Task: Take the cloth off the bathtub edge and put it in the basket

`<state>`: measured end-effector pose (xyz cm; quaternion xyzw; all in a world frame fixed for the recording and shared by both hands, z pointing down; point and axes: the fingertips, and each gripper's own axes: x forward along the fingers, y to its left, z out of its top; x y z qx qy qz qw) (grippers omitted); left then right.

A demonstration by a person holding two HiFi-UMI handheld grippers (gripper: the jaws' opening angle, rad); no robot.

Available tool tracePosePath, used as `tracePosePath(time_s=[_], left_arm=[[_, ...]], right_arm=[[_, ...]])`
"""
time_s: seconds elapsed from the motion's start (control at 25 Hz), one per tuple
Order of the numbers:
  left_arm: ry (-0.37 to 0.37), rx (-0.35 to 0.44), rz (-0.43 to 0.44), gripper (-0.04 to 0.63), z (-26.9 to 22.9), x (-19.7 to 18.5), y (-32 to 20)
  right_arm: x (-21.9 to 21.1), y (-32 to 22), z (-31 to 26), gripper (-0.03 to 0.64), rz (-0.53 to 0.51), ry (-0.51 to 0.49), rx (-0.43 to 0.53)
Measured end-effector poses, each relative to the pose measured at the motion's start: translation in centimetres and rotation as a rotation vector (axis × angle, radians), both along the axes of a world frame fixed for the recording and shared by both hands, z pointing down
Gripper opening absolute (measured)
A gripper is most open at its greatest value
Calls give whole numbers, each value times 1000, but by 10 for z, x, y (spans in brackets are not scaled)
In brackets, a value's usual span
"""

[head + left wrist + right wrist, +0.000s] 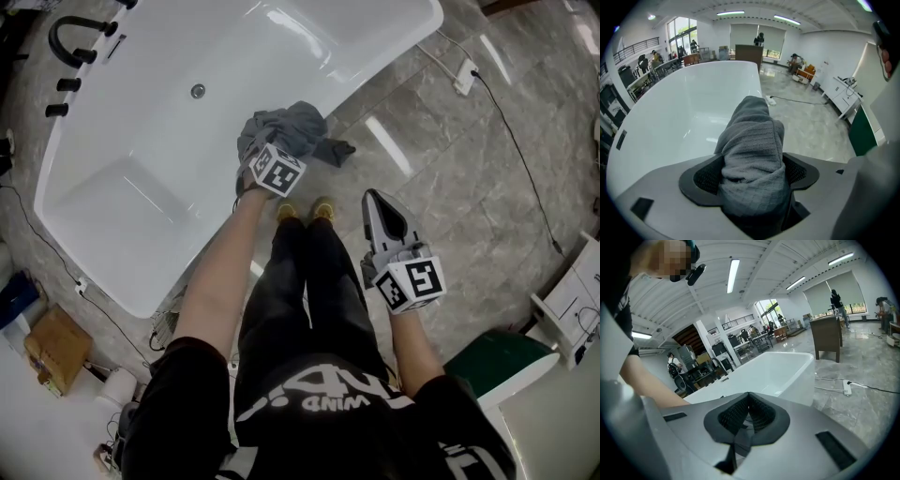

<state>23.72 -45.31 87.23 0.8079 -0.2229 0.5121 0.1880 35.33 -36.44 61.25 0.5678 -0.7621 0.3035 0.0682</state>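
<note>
A crumpled grey cloth point(292, 129) lies over the near rim of the white bathtub point(178, 197). My left gripper point(271, 150) is pushed into it. In the left gripper view the cloth point(752, 154) stands bunched between the wide-spread jaws of the left gripper point(752, 177), with the bathtub point(689, 103) behind; the gripper is open round it. My right gripper point(373, 200) hovers over the tiled floor to the right of the cloth, well clear of it. In its own view the right gripper point(747, 416) is shut with nothing in it, and the bathtub point(780, 371) lies ahead. No basket shows.
Black tap fittings point(77, 45) stand at the tub's far left end. A power strip point(464, 75) and its cable lie on the grey tiles. A green-topped white box point(499, 362) is at the lower right, a cardboard box point(56, 347) at the lower left. The person's shoes point(306, 211) stand against the tub.
</note>
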Motion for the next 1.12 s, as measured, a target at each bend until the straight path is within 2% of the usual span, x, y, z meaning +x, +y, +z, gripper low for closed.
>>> tracePosePath(time_s=[0.28,0.4,0.68,0.76,0.84,0.92,1.0,1.12], left_arm=[[-14,-37,-12,375,9,-1,-6],[-12,-72,-35,329,4,-2,-4],[-5,-66,-60,264,-18,-13,4],[18,-71,-94,239,-28,-19,4],[71,-69,-165,203,-44,-25,3],[142,-90,-261,81,-60,-32,5],[182,-124,-323,78,-69,-39,15],[195,-124,-360,77,-85,-47,32]], right_arm=[[3,2,4,12,1,-4,-14],[5,3,5,12,10,-9,-22],[-3,8,-11,12,-24,-6,-19],[-2,10,-16,12,-29,-3,-19],[1,13,-22,12,-25,2,-17],[6,16,-28,12,-13,7,-14],[11,18,-34,12,-2,14,-11],[17,21,-48,12,-3,34,0]])
